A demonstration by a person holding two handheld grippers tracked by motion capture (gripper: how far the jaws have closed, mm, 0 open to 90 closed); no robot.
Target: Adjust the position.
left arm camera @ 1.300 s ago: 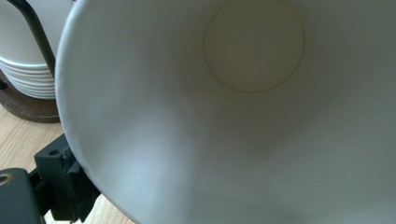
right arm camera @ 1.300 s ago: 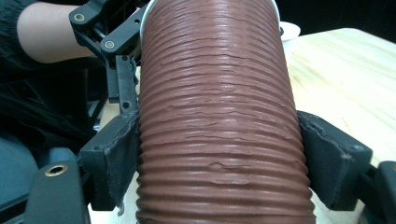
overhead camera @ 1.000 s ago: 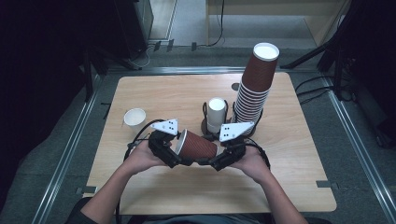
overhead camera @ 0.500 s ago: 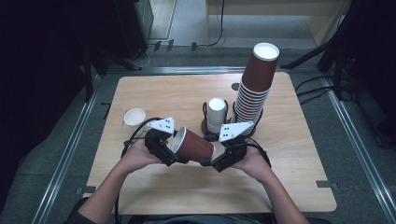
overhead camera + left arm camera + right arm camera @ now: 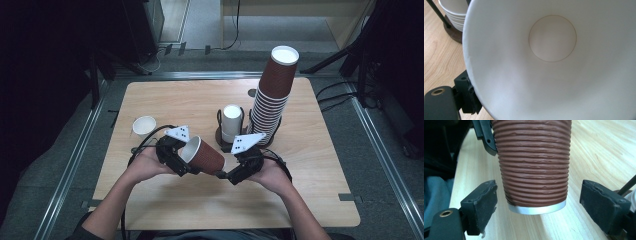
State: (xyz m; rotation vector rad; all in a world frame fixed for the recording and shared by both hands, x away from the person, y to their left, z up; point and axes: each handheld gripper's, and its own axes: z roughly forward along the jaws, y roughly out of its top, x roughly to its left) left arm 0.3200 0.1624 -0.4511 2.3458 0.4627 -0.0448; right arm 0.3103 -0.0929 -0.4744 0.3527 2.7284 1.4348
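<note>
Lying sideways above the table (image 5: 310, 200), the brown ribbed paper cup (image 5: 206, 156) is gripped at its rim by the left gripper (image 5: 181, 159). The right gripper (image 5: 231, 176) stands released, pads (image 5: 482, 201) either side of the base without touching. Light and crushable, the cup is best gripped gently on the ribbed wall, near the stiffer base.

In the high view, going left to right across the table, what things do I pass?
Small white cup → left hand-held gripper → brown ribbed cup lying sideways → right hand-held gripper → tall stack of brown cups.
</note>
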